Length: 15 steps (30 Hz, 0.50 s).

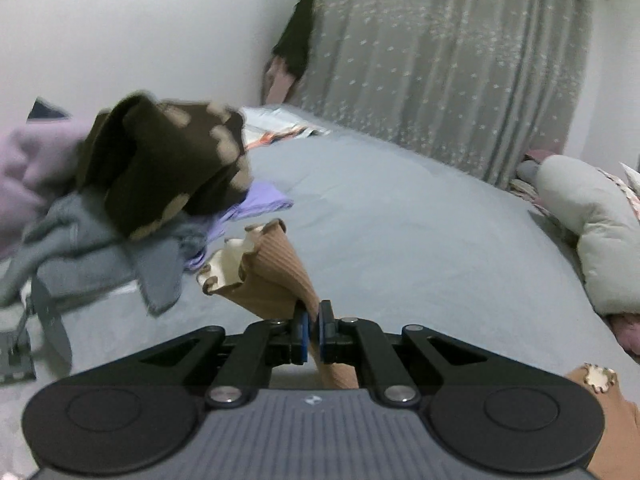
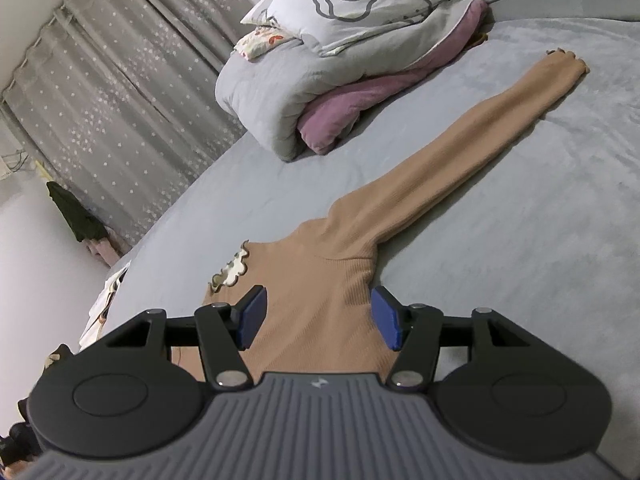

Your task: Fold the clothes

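Observation:
A tan ribbed sweater [image 2: 320, 280] lies on the grey bed, one long sleeve [image 2: 460, 136] stretched out flat toward the bedding pile. Its frilled collar with a cream patch [image 2: 234, 270] faces left. My right gripper [image 2: 318, 318] hovers open over the sweater's body, blue pads on either side and apart from the cloth. In the left wrist view my left gripper [image 1: 314, 326] is shut on the sweater's other sleeve [image 1: 272, 272], whose frilled cuff [image 1: 236, 256] stands lifted off the bed. Another bit of tan fabric [image 1: 608, 420] shows at the lower right.
A heap of clothes sits at the left: a brown patterned garment [image 1: 168, 160], grey [image 1: 96, 252], lilac [image 1: 260, 200] and pink [image 1: 28, 168] ones. Folded grey and mauve bedding [image 2: 320, 92] with a pillow [image 2: 352, 4] lies near the curtain [image 1: 440, 60]. The grey bed sheet [image 1: 400, 220] spreads between them.

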{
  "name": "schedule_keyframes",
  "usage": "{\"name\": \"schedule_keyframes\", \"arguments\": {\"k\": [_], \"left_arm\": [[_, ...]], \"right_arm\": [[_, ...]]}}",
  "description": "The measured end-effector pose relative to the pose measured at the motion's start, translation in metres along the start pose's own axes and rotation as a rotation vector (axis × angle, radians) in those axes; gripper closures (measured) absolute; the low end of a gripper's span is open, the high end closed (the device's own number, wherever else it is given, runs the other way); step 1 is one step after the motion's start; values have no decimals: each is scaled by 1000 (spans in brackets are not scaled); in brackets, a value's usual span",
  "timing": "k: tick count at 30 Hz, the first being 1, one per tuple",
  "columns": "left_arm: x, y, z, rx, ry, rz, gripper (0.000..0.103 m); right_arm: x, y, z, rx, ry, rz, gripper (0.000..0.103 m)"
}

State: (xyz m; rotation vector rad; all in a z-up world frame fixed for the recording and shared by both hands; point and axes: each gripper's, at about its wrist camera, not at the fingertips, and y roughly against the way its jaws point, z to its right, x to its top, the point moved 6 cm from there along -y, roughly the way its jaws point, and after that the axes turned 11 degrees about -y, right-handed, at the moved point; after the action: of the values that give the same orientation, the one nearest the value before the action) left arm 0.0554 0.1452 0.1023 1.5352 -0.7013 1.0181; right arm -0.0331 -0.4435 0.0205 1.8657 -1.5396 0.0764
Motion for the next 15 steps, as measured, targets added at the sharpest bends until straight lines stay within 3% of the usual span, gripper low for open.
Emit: {"name": "schedule_keyframes", "arguments": {"k": [10,15], "left_arm": [[32,28,83,-67,-167,92,100],[55,47,156,-135,-276,142,99]], "right_arm": [[14,14,25,55,-199,-8,43],[23,24,35,88,-265,4,43]]}}
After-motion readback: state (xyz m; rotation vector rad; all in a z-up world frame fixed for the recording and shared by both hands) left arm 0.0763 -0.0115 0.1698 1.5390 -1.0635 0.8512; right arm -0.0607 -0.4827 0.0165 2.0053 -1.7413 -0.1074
